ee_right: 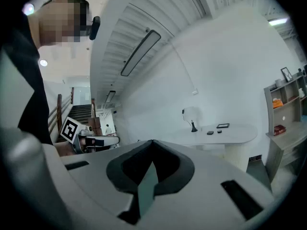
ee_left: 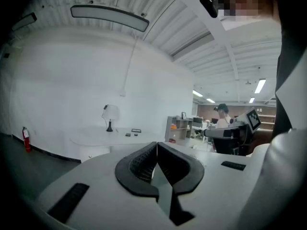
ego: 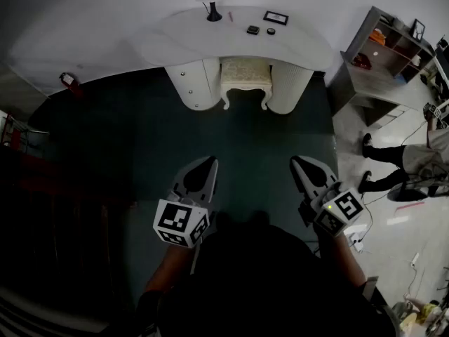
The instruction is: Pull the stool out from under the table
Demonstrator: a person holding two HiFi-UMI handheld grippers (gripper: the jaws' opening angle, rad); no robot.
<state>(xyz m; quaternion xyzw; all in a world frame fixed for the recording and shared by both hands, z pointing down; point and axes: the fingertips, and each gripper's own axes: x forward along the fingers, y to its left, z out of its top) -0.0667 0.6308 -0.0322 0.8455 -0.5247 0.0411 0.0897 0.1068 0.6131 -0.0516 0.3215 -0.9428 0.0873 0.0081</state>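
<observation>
**Stool tucked under the desk, both my grippers shut and empty**

At far left, a red fire extinguisher (ego: 68, 81) stands by the wall at the edge of the dark green carpet (ego: 126, 146). My left gripper (ego: 210, 161) hangs over that carpet, jaws pressed together with nothing between them. It points toward the white curved desk (ego: 175, 41), well ahead. A black-footed lamp (ego: 214, 15) stands near the desk's back edge, left of the middle. Right of the middle lie two small dark objects (ego: 253, 29), too small to tell apart, and a dark-framed picture (ego: 276, 17) lies near the back edge. The cream cushioned stool (ego: 245, 74) sits between the desk's two ribbed pedestals (ego: 193, 83). Its rear part is under the desk's front edge, and it is well apart from both grippers. My right gripper (ego: 297, 161) is held alongside the left, jaws likewise closed on nothing. Past the desk's right end stands a grey shelf unit (ego: 393, 44). A person (ego: 400, 161) stands at far right.
</observation>
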